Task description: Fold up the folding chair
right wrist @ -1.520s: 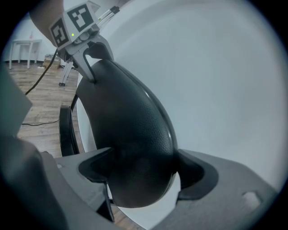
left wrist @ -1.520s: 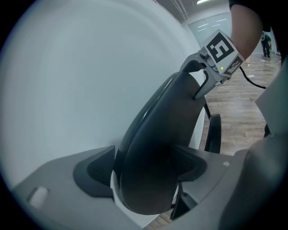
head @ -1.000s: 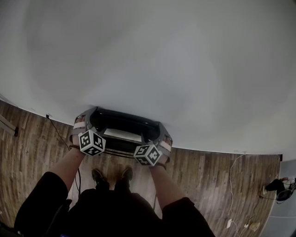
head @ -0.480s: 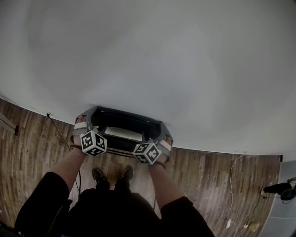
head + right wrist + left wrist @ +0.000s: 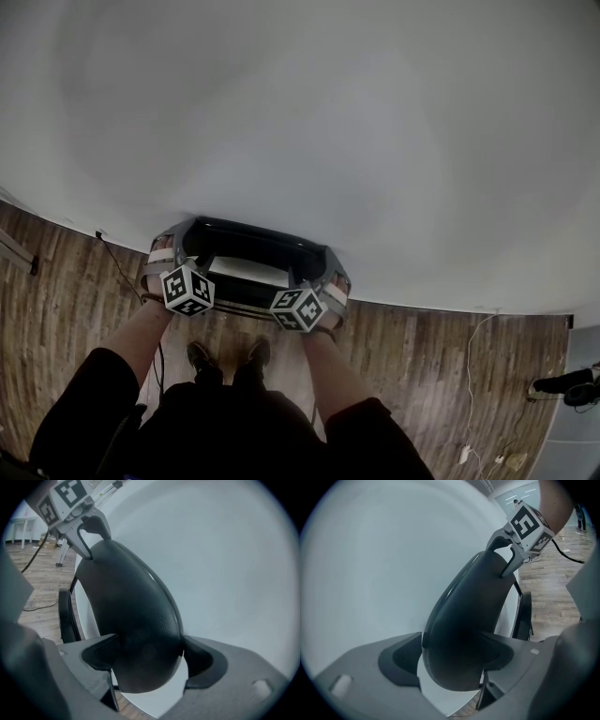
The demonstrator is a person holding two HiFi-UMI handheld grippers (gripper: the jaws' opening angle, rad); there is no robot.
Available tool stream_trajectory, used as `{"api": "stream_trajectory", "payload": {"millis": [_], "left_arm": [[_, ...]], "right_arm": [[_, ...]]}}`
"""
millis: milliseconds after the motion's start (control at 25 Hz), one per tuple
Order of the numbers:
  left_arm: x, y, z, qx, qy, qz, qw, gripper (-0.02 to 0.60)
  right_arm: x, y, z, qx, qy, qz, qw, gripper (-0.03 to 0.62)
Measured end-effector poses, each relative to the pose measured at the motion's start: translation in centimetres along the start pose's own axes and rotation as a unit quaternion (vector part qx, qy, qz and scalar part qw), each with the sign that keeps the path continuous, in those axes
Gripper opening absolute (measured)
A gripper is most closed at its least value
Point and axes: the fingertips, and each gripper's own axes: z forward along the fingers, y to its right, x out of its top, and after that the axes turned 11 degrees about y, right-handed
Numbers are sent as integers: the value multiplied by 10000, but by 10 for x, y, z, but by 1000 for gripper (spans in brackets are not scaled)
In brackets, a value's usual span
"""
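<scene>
The black folding chair (image 5: 251, 242) stands against the white wall, right in front of me. Its padded backrest (image 5: 473, 602) runs between both grippers. My left gripper (image 5: 165, 253) holds the backrest's left end. Its jaws (image 5: 450, 660) have just been closing, and both pads now lie against the padding. My right gripper (image 5: 334, 285) holds the right end (image 5: 126, 597), its pads (image 5: 147, 660) touching the padding on either side. Each gripper view shows the other gripper at the far end of the backrest (image 5: 513, 557) (image 5: 91, 536).
A white wall (image 5: 328, 112) rises just behind the chair. The floor (image 5: 56, 300) is wood planks. A black cable (image 5: 114, 264) trails at the left and a white one (image 5: 472, 375) at the right. My shoes (image 5: 225, 356) stand just short of the chair.
</scene>
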Motion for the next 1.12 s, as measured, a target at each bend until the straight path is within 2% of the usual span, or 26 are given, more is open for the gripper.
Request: {"api": "stream_trajectory", "payload": {"millis": [320, 520, 640, 800, 1120], "left_arm": [[-11, -6, -15, 4, -73, 43, 10000, 348], [-4, -2, -39, -17, -21, 112, 9999, 348], [-6, 3, -52, 14, -36, -32, 10000, 348], [11, 20, -76, 62, 90, -259, 9996, 342], [33, 36, -111, -78, 590, -620, 9963, 335]], "right_arm": [[4, -2, -3, 127, 151, -306, 9993, 417], [0, 7, -27, 124, 373, -190, 9990, 417], [1, 6, -42, 164, 573, -87, 9982, 417], [2, -2, -67, 253, 811, 175, 9962, 417], [15, -31, -107, 419, 715, 419, 9957, 417]]}}
